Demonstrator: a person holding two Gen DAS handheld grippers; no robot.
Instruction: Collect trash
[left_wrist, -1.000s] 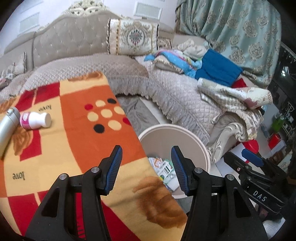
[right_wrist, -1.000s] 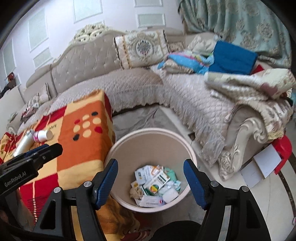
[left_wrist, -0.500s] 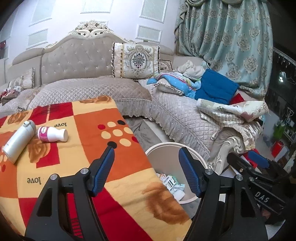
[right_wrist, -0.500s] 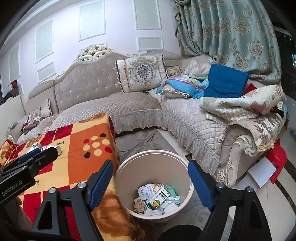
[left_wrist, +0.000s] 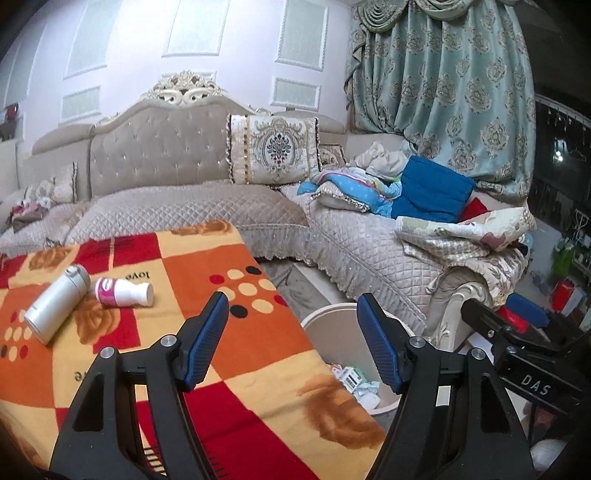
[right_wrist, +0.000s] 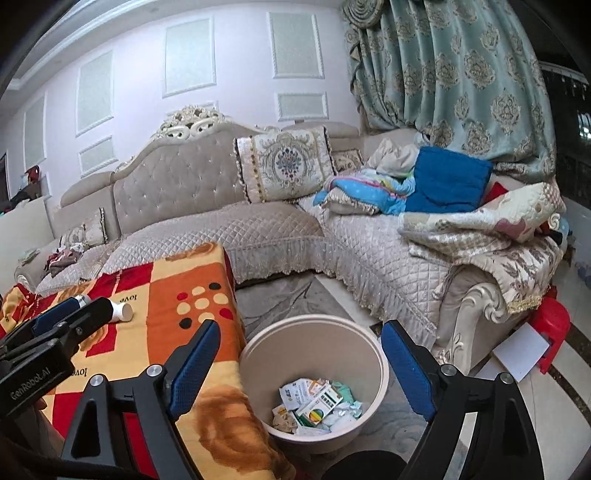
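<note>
1. Two hand-held grippers hang above a blanket-covered table (left_wrist: 258, 332) in a living room, both with jaws spread wide and nothing between the blue pads.
2. The left gripper (left_wrist: 291, 343) points over the blanket's right edge. The right gripper (right_wrist: 299, 365) looks down into the bin (right_wrist: 369, 339) standing on the floor just beside the table.
3. The bin holds a layer of trash (right_wrist: 317, 406): crumpled paper, small cartons and wrappers.
4. Two items lie on the blanket, well left of the left gripper: a white flask (left_wrist: 55, 306) on its side and a small pink-labelled bottle (left_wrist: 123, 292), also on its side, the two close together or touching.
5. Judgement: these look like the remaining pieces to collect, if they count as trash at all.
6. Risk: both are round and lying down, so a pad nudging one side could roll it across the blanket or off the table.
7. Risk: a grab at the bottle may knock the flask beside it, or pinch both.
8. Risk: soft blanket folds could catch in the closing pads and drag the cloth along.
9. Risk: the grippers sit near each other by the bin; a crossing reach could make them collide.
</note>
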